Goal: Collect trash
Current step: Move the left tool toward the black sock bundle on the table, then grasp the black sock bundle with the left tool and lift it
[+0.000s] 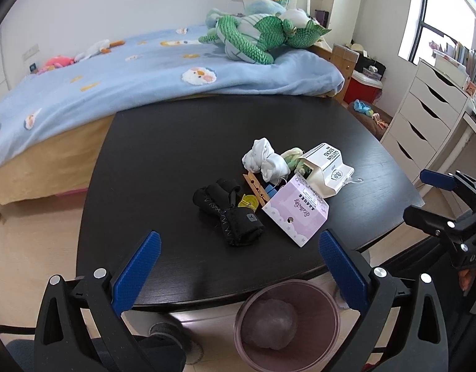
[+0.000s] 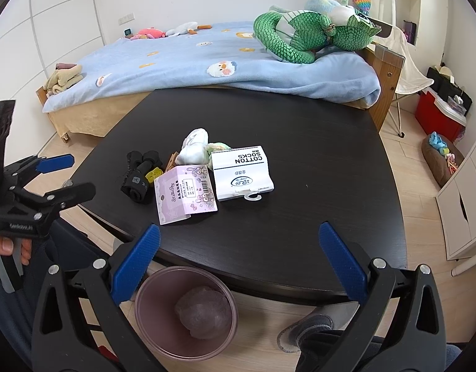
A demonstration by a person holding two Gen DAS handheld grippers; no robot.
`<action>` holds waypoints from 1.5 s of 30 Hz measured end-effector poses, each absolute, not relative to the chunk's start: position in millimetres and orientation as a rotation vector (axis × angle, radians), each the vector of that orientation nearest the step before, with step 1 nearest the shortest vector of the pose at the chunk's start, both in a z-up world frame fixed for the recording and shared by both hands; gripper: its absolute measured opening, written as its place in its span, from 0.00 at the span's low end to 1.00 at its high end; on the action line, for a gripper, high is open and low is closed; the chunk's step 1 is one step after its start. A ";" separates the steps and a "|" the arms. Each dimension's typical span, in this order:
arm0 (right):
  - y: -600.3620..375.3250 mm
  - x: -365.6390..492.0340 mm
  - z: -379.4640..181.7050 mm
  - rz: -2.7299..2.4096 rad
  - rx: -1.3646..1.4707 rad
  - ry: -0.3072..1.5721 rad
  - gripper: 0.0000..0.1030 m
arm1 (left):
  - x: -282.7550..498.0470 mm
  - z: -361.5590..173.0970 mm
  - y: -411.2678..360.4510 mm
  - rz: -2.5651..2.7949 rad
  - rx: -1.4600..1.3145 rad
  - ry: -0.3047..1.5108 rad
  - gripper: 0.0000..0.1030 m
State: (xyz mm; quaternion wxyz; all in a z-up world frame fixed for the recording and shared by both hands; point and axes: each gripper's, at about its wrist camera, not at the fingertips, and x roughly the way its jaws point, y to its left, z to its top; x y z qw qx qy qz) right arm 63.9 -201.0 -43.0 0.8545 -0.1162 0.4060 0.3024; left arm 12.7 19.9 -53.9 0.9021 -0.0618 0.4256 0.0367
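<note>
A translucent pink bin stands on the floor just below the table's near edge, holding one crumpled clear wad. On the table, a lilac package and a white sock box lie beside black socks. The left hand-held gripper and right hand-held gripper are both spread wide and empty.

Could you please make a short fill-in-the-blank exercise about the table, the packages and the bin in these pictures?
1. The white package on the black table is printed with the words "COTTON ____".
2. The bin stands on the ____, below the near edge of the table.
3. Both the left gripper and the right gripper have their jaws ____.
4. The pads on the fingers are ____ in colour.

Missing words: SOCKS; floor; open; blue
</note>
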 end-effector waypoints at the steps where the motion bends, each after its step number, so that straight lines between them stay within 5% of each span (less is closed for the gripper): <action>1: -201.2 64.2 -43.2 0.635 -0.243 0.855 0.97 | 15.7 -55.5 20.7 0.076 -0.128 0.894 0.95; 20: -203.4 66.7 -45.8 0.632 -0.222 0.864 0.97 | 79.6 -104.0 42.7 0.150 -0.257 1.160 0.94; 29: -203.5 66.8 -46.1 0.632 -0.219 0.865 0.97 | 79.9 -113.1 49.3 0.149 -0.313 1.183 0.68; 34: -203.3 66.5 -47.2 0.631 -0.221 0.867 0.97 | 74.2 -111.5 50.4 0.127 -0.308 1.169 0.37; 37: -202.8 65.9 -48.3 0.630 -0.225 0.869 0.97 | 71.0 -108.1 51.2 0.125 -0.292 1.152 0.27; 45: -201.5 66.9 -49.9 0.630 -0.229 0.873 0.97 | 62.4 -93.8 49.3 0.124 -0.233 1.098 0.20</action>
